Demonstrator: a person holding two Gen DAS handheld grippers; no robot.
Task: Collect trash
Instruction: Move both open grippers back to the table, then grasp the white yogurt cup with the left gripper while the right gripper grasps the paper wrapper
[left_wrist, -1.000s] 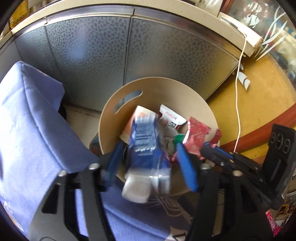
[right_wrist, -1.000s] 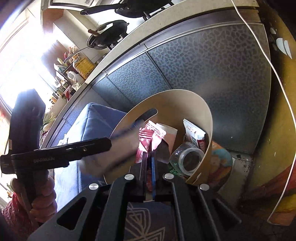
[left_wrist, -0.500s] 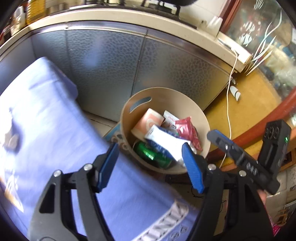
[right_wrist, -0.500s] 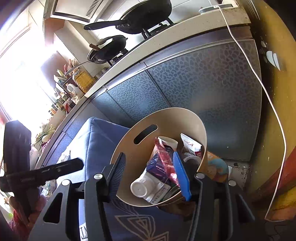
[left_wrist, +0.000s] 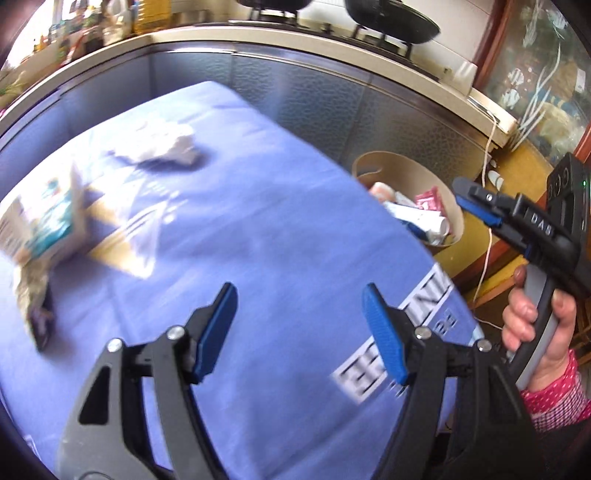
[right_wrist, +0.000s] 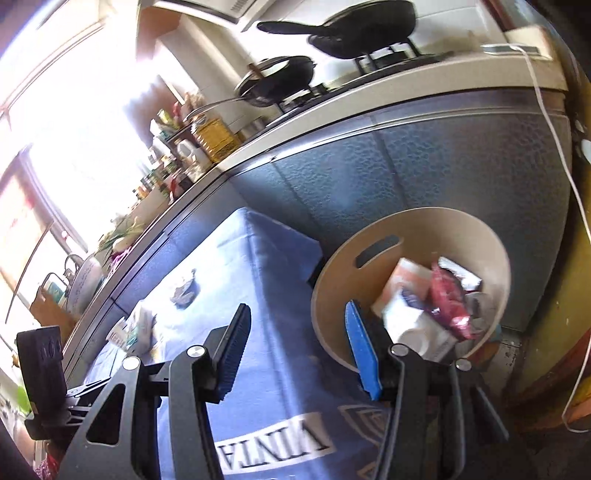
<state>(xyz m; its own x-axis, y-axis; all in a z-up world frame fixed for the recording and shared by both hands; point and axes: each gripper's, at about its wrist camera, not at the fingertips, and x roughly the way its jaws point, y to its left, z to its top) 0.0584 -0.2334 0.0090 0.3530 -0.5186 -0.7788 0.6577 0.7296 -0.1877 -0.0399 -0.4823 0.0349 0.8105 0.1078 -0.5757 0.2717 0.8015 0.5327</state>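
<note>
A tan round bin (left_wrist: 437, 186) (right_wrist: 373, 269) stands on the floor beside the blue-clothed table (left_wrist: 258, 229). It holds cartons, a white-and-blue carton (right_wrist: 410, 325) and a red wrapper (right_wrist: 447, 299). My left gripper (left_wrist: 299, 328) is open and empty above the cloth. My right gripper (right_wrist: 295, 350) is open and empty at the bin's near rim; it shows in the left wrist view (left_wrist: 480, 203). On the table lie a crumpled white tissue (left_wrist: 159, 147), a teal-and-white carton (left_wrist: 40, 221) and a crumpled wrapper (left_wrist: 33, 299).
Grey cabinet fronts (right_wrist: 424, 166) stand behind the table and bin, with pans on the counter (right_wrist: 351, 26). A white cable (right_wrist: 565, 155) hangs down at the right. The floor (left_wrist: 524, 173) right of the bin is yellow.
Both grippers have let their trash drop into the bin and opened. Both have drawn back; the left has swung left over the table, bringing the tissue and carton into view.
</note>
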